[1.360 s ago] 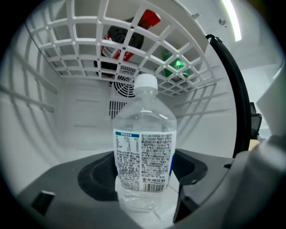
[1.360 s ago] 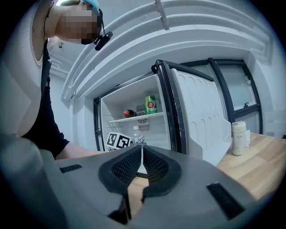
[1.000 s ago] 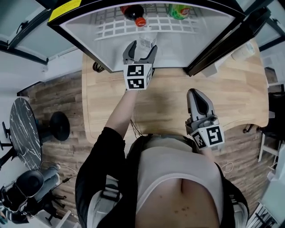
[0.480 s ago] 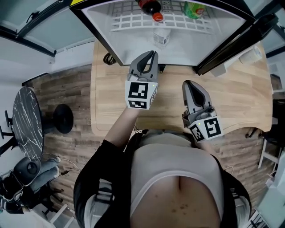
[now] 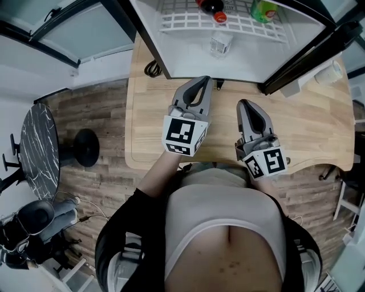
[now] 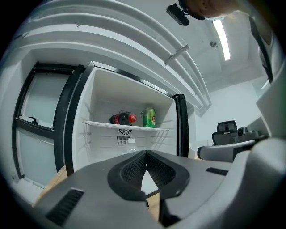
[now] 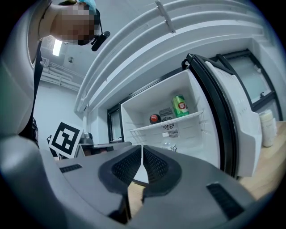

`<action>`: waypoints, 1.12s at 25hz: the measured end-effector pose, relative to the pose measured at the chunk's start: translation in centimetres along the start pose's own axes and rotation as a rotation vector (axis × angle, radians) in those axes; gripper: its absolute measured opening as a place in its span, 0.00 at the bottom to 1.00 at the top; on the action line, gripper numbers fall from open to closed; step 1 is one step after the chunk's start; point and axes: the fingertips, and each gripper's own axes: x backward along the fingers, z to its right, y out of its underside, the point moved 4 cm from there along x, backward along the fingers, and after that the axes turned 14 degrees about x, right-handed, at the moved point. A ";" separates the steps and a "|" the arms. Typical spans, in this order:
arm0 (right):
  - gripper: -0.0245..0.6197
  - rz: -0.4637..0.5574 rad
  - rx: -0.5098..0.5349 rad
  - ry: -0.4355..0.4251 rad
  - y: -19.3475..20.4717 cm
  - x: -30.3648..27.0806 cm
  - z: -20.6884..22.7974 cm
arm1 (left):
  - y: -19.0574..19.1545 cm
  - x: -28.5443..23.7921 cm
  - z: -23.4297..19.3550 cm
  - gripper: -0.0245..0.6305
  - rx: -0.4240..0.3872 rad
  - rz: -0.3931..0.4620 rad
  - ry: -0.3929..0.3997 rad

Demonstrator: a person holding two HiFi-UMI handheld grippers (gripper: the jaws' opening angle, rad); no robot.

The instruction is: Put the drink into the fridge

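Note:
The drink, a clear bottle (image 5: 221, 43), stands alone on the floor of the open fridge (image 5: 188, 63), below the wire shelf (image 5: 182, 23). My left gripper (image 5: 203, 80) is outside the fridge over the wooden table (image 5: 319, 125), a little short of the bottle. Its jaws have just been closing and now stand shut with nothing between them (image 6: 145, 154). My right gripper (image 5: 246, 104) hovers beside it, also shut and empty (image 7: 141, 150). Both point level at the fridge. The clear bottle (image 7: 169, 145) shows faintly in the right gripper view.
On the shelf lie a cola bottle (image 5: 214, 7) with a red cap and a green can (image 5: 263, 9). The fridge door (image 5: 308, 57) stands open at the right. A white container (image 5: 332, 71) sits on the table beyond it. A round dark table (image 5: 37, 151) is at the left.
My left gripper was open around the clear bottle inside the fridge; it let go, shut, and drew back towards me. The bottle stayed in the fridge. The right gripper shifted slightly.

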 end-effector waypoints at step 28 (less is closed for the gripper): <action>0.09 0.075 0.044 -0.084 -4.2 18.8 -4.2 | 1.7 14.8 18.0 0.05 0.061 0.101 0.006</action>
